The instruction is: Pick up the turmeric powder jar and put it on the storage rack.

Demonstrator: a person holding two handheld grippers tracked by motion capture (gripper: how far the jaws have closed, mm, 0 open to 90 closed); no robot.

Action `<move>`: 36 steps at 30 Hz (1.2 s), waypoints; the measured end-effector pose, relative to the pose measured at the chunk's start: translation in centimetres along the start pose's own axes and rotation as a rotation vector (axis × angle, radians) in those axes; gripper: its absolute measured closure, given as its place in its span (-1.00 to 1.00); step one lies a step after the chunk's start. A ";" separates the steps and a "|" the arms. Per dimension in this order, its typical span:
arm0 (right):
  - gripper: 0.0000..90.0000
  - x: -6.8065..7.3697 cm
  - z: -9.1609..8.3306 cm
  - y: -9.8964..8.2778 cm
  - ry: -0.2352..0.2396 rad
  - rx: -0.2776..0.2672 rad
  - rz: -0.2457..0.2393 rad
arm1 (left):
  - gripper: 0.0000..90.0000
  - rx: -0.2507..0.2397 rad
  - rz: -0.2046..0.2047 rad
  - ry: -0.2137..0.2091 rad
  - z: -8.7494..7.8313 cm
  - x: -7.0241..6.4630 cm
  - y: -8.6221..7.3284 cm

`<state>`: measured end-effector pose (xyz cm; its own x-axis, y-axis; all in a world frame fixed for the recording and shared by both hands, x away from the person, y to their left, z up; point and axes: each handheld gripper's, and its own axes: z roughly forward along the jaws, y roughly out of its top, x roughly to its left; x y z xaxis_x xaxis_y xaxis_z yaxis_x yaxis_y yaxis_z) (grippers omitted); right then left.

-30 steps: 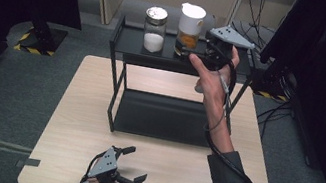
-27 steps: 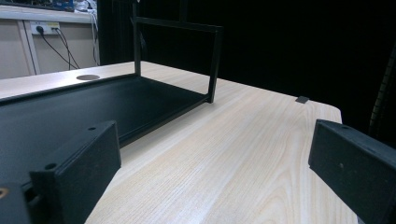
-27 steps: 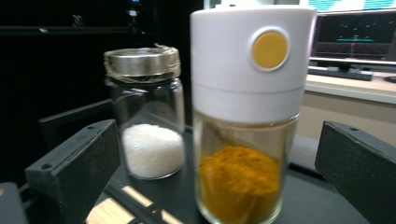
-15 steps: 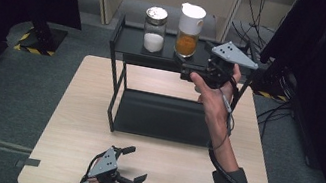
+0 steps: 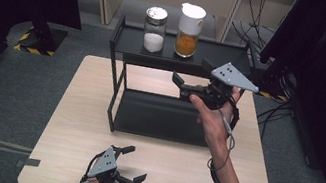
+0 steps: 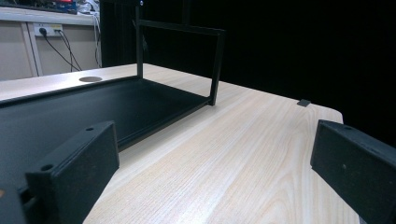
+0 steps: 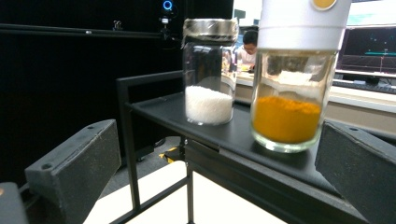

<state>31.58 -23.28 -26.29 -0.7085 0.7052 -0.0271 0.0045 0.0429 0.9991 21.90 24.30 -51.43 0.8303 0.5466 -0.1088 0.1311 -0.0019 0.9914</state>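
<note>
Two jars stand side by side on the black rack's top shelf (image 5: 218, 55): orange-powder jar (image 5: 189, 30), white-powder jar (image 5: 154, 29). Right gripper (image 5: 183, 86), jaws apart, hangs near below them; a careless swing could topple either. Left gripper (image 5: 134, 164) rests empty and spread on the table (image 5: 82, 107).

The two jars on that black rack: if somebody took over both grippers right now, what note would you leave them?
Right gripper: open, empty, held in the air just in front of the rack's top shelf, apart from both jars.
Left gripper: open, empty, low over the table near its front edge.
Orange-powder jar and white-powder jar: upright, side by side on the top shelf.
Done: both jars sit on the shelf.
Left: nothing is gripped; the lower shelf is bare.
</note>
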 end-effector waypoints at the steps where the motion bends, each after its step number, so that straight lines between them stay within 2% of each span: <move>1: -0.99 0.2 -0.2 -0.3 -0.001 0.001 -0.004 | -1.00 -0.001 -0.001 0.000 0.0 0.0 0.0; 9: -0.99 0.7 -1.8 -2.8 0.037 0.024 0.000 | -1.00 -0.003 -0.006 0.005 0.0 0.0 0.0; 21: -0.99 1.3 -3.7 -5.6 0.049 0.034 -0.002 | -1.00 -0.007 -0.010 0.013 -0.1 0.1 -0.1; 24: -0.99 1.5 -4.3 -6.5 0.041 0.025 -0.017 | -1.00 -0.007 -0.010 0.013 -0.1 0.1 -0.1; 29: -0.99 1.6 -4.9 -7.8 0.052 0.024 -0.001 | -1.00 -0.007 -0.012 0.017 -0.1 0.1 -0.1; 36: -0.99 2.2 -5.3 -9.7 0.053 0.033 -0.004 | -1.00 -0.009 -0.009 0.020 -0.1 0.1 -0.1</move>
<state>26.26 -25.92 -35.83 -0.7451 0.6663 -0.0288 0.0236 0.0695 0.9973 21.89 24.48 -51.53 0.8182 0.5631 -0.1160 0.1334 0.0102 0.9910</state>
